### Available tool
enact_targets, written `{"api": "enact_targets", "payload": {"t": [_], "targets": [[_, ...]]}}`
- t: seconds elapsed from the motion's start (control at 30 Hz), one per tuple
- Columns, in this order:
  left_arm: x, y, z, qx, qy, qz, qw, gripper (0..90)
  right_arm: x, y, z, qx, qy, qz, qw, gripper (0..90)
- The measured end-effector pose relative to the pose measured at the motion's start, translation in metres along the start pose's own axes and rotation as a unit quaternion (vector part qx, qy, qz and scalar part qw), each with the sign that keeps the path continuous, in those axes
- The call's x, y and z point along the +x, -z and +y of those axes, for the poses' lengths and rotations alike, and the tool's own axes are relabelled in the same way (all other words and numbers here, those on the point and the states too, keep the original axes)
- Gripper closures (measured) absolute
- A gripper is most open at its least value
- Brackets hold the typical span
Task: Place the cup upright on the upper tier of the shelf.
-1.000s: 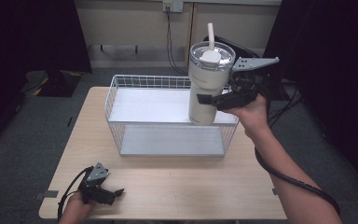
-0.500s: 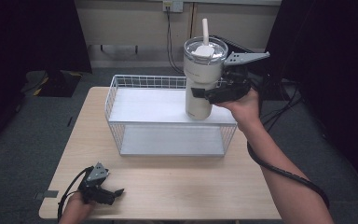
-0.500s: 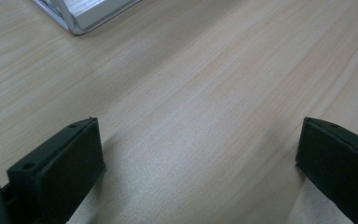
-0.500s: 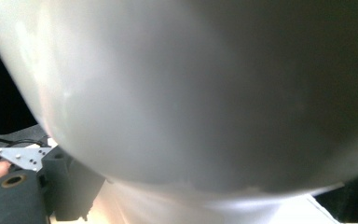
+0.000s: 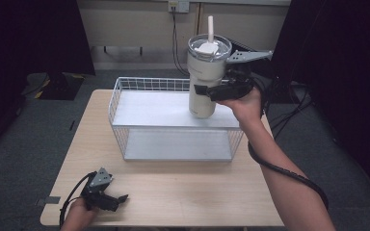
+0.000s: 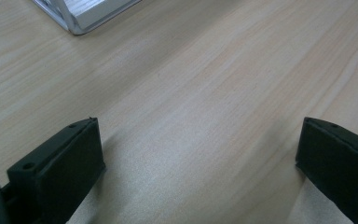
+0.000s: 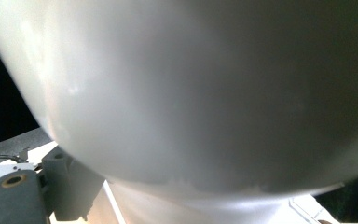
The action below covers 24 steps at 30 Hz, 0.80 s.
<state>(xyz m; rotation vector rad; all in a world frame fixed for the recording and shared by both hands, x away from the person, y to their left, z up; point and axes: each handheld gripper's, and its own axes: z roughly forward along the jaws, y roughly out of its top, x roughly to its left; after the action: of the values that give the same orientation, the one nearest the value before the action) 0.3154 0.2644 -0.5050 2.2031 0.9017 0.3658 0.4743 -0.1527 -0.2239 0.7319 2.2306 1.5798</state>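
Tumbler (image 5: 205, 79) moved left in right gripper (image 5: 207, 91).

Cream tumbler (image 5: 205, 79), white wire basket (image 5: 173, 122)

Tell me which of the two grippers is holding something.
The right gripper: its jaws clamp the white tumbler above the wire basket. The left gripper sits low at the table's near edge, jaws wide apart with nothing between them.
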Motion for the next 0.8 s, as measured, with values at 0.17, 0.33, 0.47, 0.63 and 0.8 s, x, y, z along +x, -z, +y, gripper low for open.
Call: {"api": "enact_targets", "payload": {"t": [0.17, 0.33, 0.47, 0.63, 0.8], "targets": [[0.0, 0.0, 0.0, 0.0, 0.0, 0.0, 1.0, 0.0, -0.004, -0.007, 0.0, -0.001, -0.005, -0.009, 0.9999, 10.7], [0.0, 0.0, 0.0, 0.0, 0.0, 0.0, 1.0, 0.0, -0.005, -0.014, -0.002, -0.001, -0.006, -0.016, 0.9999, 10.7], [0.0, 0.0, 0.0, 0.0, 0.0, 0.0, 1.0, 0.0, -0.005, -0.019, -0.002, -0.001, -0.004, -0.022, 0.9997, 10.8], [0.0, 0.0, 0.0, 0.0, 0.0, 0.0, 1.0, 0.0, -0.006, -0.023, 0.0, -0.003, -0.003, -0.029, 0.9996, 10.7], [0.0, 0.0, 0.0, 0.0, 0.0, 0.0, 1.0, 0.0, -0.007, -0.027, 0.0, -0.004, -0.004, -0.034, 0.9994, 10.7]]}}
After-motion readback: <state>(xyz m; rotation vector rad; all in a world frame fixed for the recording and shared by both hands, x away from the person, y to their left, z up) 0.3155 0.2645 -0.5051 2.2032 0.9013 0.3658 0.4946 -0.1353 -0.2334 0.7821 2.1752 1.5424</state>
